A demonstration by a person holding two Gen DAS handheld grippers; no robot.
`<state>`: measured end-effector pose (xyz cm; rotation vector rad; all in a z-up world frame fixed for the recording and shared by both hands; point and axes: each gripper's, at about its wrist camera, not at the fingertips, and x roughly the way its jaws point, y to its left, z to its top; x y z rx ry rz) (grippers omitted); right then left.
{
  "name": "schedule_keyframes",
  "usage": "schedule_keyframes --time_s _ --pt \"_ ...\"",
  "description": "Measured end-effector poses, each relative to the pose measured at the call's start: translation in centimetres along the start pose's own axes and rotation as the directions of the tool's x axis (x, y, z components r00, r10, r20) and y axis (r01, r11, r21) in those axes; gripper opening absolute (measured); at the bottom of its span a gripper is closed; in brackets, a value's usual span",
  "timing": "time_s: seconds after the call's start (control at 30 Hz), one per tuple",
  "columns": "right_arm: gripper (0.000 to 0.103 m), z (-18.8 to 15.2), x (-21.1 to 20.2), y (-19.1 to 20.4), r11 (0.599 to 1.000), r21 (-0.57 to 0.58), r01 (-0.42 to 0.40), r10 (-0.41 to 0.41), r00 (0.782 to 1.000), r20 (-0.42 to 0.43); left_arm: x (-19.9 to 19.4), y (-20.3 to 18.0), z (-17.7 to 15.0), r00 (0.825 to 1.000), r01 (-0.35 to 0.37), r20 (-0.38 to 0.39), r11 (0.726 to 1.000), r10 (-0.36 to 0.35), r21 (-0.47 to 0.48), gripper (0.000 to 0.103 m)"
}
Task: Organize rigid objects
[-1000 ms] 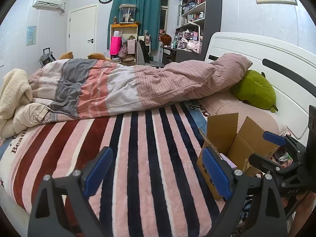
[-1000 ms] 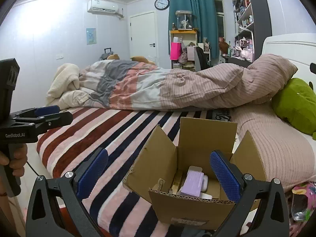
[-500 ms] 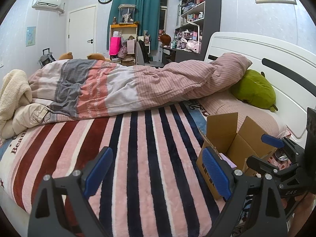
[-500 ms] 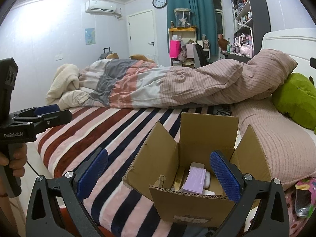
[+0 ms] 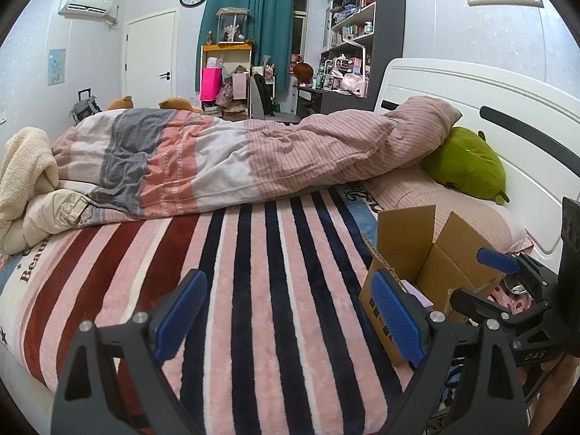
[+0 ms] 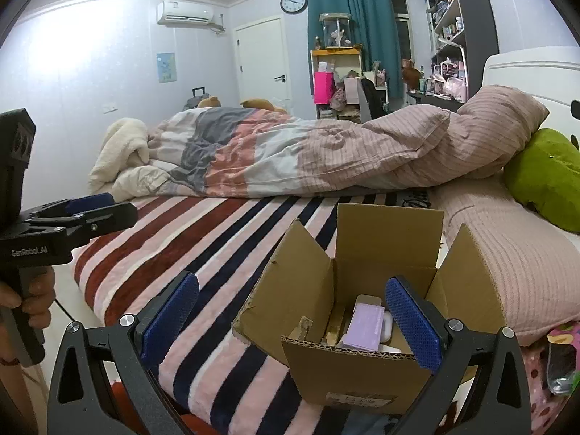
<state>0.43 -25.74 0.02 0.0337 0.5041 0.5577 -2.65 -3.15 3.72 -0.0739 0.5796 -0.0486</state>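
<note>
Open cardboard box [image 6: 359, 362] sits on the striped blanket [image 5: 253, 290] near the bed's front edge, flaps up, beside the pink pillow [image 6: 507, 272]; a purple packet [image 6: 364, 328] and white items lie inside. Left gripper [image 5: 290, 320] is spread wide over the blanket, holding nothing. Right gripper [image 6: 293, 320] is also wide open and empty, its far finger over the box.
</note>
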Motion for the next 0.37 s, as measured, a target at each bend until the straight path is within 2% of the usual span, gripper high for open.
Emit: schedule_keyframes --time_s 0.37 --pt "0.103 -0.27 -0.14 0.50 1.000 0.008 -0.006 0.006 1.000 0.000 0.04 -0.21 0.12 1.000 0.000 0.000 1.000 0.000 -0.001 0.091"
